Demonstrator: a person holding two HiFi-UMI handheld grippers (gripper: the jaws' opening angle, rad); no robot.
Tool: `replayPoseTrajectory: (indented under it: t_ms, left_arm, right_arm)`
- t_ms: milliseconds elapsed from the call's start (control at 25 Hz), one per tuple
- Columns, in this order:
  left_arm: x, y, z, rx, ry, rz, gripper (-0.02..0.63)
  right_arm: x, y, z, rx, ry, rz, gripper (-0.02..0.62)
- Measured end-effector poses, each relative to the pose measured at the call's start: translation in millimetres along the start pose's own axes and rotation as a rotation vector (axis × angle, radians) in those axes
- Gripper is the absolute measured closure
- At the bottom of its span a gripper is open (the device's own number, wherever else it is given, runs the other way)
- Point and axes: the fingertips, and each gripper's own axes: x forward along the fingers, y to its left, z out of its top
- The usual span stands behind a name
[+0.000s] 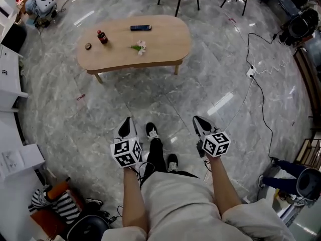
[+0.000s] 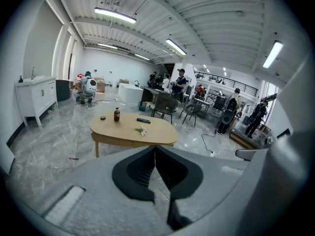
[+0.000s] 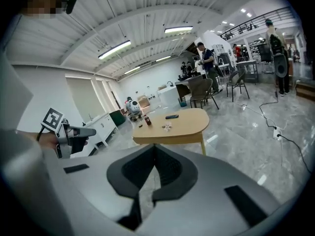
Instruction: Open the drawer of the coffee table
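left tongs (image 1: 127, 120) and right tongs (image 1: 197, 119) were both closed together, empty; the wooden worktop (image 1: 160, 41) stood well apart at twelve o'clock.

Open lab hall, marble floor (image 1: 150, 97), ceiling strip lights (image 2: 114, 15), white robot (image 1: 45, 3) (far corner), trailing cable (image 1: 260, 91)

Bright ceiling strip lights — glare on floor (image 1: 220, 103) — fisheye edges.

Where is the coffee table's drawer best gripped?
Probably the lower edge of the front panel under the coffee table top, approached from the near long side: no handle can be made out, and that panel is the only face showing. The left gripper and right gripper are shut; one must open first.
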Motion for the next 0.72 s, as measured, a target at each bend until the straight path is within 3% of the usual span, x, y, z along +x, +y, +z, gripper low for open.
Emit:
replayPoseTrajectory:
  t_ms: [160,360,560,720]
  left_arm:
    - [50,8,9,0.020,0.041,-0.058,0.595]
    - [97,16,21,0.049,0.075,-0.115,0.595]
    - [130,34,34,0.031,0.041,-0.143,0.595]
    - [160,43,51,0.045,0.017,-0.122,0.595]
  right_arm:
    - [32,-22,21,-0.011,0.030,-0.038,0.580]
    - [62,-55,58,0.052,-0.052,-0.128,0.580]
    - [96,-78,87,-0.007,-0.070,-0.146,0.580]
    - [122,-102,115,0.008,-0.110,-0.197,0.580]
